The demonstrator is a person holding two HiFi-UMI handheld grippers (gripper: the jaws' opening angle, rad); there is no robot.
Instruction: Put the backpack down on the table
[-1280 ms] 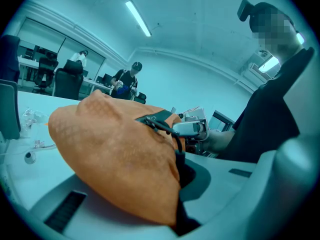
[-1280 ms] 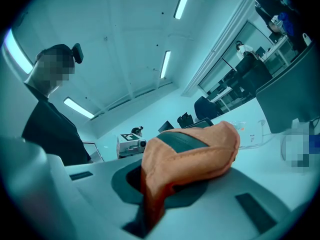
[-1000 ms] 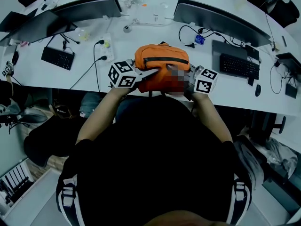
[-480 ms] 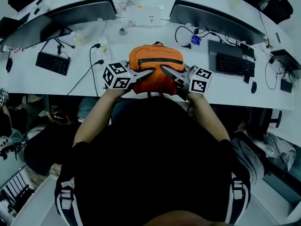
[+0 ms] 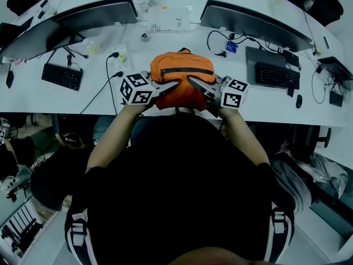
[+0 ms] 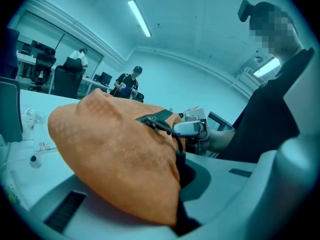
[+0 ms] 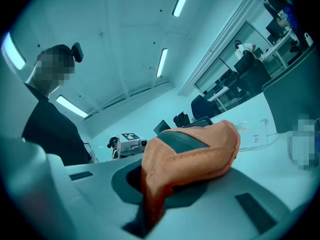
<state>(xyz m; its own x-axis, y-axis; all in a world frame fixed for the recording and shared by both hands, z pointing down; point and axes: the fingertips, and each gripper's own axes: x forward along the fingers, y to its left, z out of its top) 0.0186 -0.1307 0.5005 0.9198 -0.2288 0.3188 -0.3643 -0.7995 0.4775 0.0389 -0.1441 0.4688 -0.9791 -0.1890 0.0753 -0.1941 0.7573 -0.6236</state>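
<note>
An orange backpack [image 5: 183, 70] with a dark zipper is over the near edge of the white table [image 5: 66, 101]; I cannot tell whether its bottom rests on the surface. My left gripper [image 5: 174, 84] is shut on the fabric of its left side, and my right gripper [image 5: 191, 80] is shut on its right side. In the left gripper view the backpack [image 6: 110, 149] bulges out of the left gripper [image 6: 178, 223], with the right gripper [image 6: 192, 128] behind it. In the right gripper view a fold of the backpack [image 7: 192, 151] is pinched in the right gripper [image 7: 144, 220].
Two monitors [image 5: 94, 11] [image 5: 256, 22] stand at the back of the table. Keyboards [image 5: 61, 76] [image 5: 277, 75] lie left and right, with a power strip [image 5: 120, 57], cables [image 5: 105, 81] and small clutter [image 5: 165, 21] between them. People are in the room behind.
The backpack and both grippers have shifted slightly to the left over the table edge. Both grips look the same.
</note>
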